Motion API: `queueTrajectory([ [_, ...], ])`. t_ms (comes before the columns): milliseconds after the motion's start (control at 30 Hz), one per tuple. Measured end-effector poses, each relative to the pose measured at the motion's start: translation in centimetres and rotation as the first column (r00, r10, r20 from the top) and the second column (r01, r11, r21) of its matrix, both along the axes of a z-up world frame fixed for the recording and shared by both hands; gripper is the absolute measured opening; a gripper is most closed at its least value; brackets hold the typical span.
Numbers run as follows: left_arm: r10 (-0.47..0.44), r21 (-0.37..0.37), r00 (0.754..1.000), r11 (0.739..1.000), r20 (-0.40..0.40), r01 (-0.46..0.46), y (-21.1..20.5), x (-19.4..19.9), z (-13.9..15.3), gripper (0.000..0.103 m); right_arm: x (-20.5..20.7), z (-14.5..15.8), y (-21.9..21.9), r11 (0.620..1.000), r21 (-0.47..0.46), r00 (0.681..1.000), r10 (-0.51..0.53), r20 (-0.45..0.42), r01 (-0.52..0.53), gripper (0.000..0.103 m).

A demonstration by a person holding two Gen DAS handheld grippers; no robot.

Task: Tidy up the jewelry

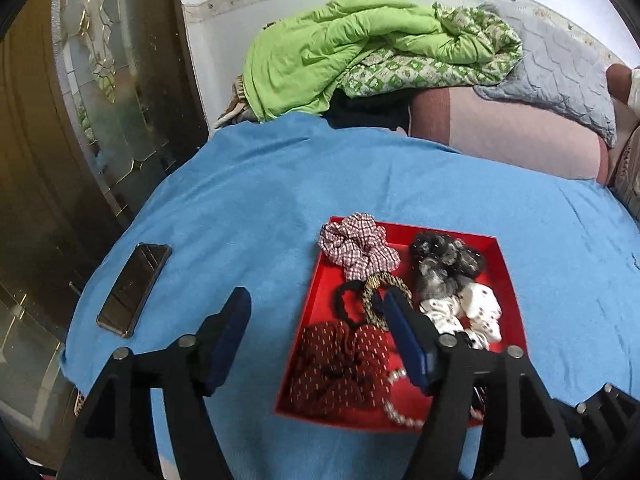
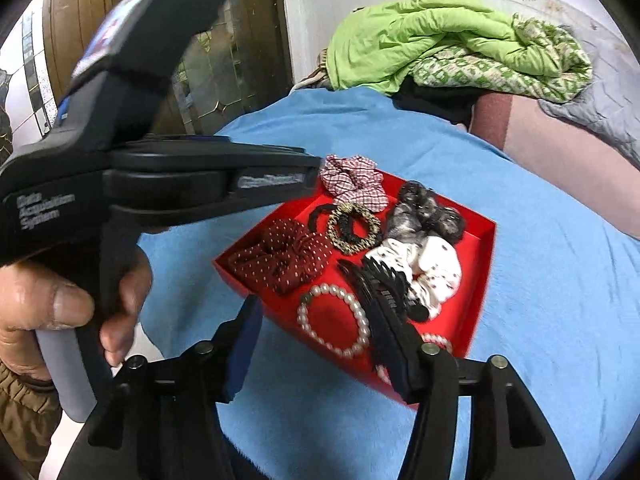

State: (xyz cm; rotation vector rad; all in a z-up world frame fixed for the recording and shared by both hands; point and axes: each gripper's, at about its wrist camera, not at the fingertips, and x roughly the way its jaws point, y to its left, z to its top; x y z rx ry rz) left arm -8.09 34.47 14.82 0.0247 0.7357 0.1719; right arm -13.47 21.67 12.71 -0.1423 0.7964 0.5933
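Observation:
A red tray (image 1: 506, 276) (image 2: 476, 280) lies on the blue cloth. It holds a checked scrunchie (image 1: 358, 246) (image 2: 352, 178), a dark red dotted scrunchie (image 1: 338, 364) (image 2: 280, 260), a grey furry scrunchie (image 1: 446, 258) (image 2: 424, 210), a white dotted scrunchie (image 1: 476, 310) (image 2: 434, 268), a gold-and-black hair tie (image 1: 370, 300) (image 2: 354, 228), a pearl bracelet (image 2: 334, 320) (image 1: 396, 400) and a black claw clip (image 2: 380, 284). My left gripper (image 1: 316, 304) is open and empty over the tray's left edge. My right gripper (image 2: 316, 312) is open and empty above the bracelet.
A phone (image 1: 134, 290) lies on the blue cloth (image 1: 248, 200) to the left. A green quilt (image 1: 360, 44) and a grey cushion (image 1: 560, 68) are piled at the back. A glass-panelled door (image 1: 100, 80) stands at the left. The left tool's body (image 2: 140, 184) crosses the right wrist view.

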Motion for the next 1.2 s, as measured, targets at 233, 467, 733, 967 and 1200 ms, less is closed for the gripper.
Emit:
queueTrajectory([
  [233,0.009,0.012,0.999,1.0,0.034,-0.009,-0.9,-3.6,0.5,0.07,-3.0,0.5,-2.3,0.999,-0.03,0.999,-0.035,0.021,0.035,0.065],
  [467,0.014,0.025,0.995,1.0,0.103,-0.016,-2.6,-7.6,1.1,0.083,-4.8,1.2,-4.8,0.993,-0.048,0.994,-0.11,0.025,0.111,0.071],
  [733,0.041,-0.015,0.989,0.999,0.145,-0.04,-3.3,-11.0,1.4,0.09,-6.4,1.7,-6.7,0.973,-0.088,0.976,-0.211,0.057,0.215,0.077],
  [967,0.071,0.003,0.988,0.997,0.137,-0.073,-3.4,-13.1,1.1,0.093,-8.0,2.4,-8.1,0.949,-0.116,0.955,-0.285,0.085,0.294,0.085],
  [1200,0.072,-0.01,0.988,0.997,0.136,-0.071,-4.0,-15.1,0.5,0.096,-9.6,3.1,-9.5,0.922,-0.092,0.925,-0.368,0.099,0.377,0.09],
])
